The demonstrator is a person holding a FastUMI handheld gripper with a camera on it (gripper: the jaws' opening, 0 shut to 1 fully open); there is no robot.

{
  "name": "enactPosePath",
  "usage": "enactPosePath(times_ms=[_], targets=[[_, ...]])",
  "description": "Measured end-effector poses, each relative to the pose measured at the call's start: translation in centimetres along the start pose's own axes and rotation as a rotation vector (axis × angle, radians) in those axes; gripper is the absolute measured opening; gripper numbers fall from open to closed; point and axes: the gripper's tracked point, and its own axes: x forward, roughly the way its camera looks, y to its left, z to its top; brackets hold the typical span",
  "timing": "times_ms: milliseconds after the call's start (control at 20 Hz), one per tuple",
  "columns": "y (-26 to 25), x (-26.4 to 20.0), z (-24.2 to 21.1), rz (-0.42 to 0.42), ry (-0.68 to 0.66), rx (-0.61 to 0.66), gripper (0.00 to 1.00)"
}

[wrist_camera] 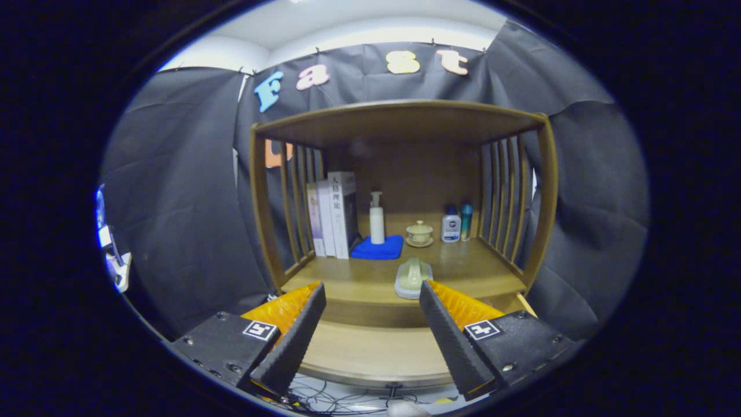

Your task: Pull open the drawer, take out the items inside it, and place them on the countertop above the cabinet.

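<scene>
Gripper (pixel 371 310): fingers spread wide, holding nothing. Drawer (pixel 376 353): below and between the fingers, appears pulled out, its visible floor bare. Countertop (pixel 463 278): just beyond the fingertips. Pale green lidded dish (pixel 413 277): on the countertop's front, just ahead of the right finger. Farther back: blue cloth (pixel 377 248), white pump bottle (pixel 377 219), lidded teacup (pixel 419 233), two small bottles (pixel 456 224), books (pixel 334 214).

Showing, lower in the frame, a two-finger gripper (pixel 373 298): ridged wedge-shaped fingers (pixel 292 341) set wide apart, mounted on black screw-fastened blocks, each bearing a small square black-and-white marker.
</scene>
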Motion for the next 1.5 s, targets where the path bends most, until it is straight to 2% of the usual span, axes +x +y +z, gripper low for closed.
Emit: enactPosePath(times_ms=[300,550,650,950,1100,1500], targets=[[0.4,-6.6,-1.7,-0.045,-0.118,-0.053,1.0],[0.1,-10.6,-4.9,-0.06,-0.12,-0.031,1.0],[-0.9,-12.0,-6.5,-0.085,-0.111,-0.048,1.0],[-3.2,-15.1,-11.9,-0.143,-0.072,0.013,1.0],[-3.6,-15.0,-14.3,-0.157,-0.046,0.036,1.0],[-4.2,-12.9,-17.1,-0.17,-0.002,0.032,1.0]])
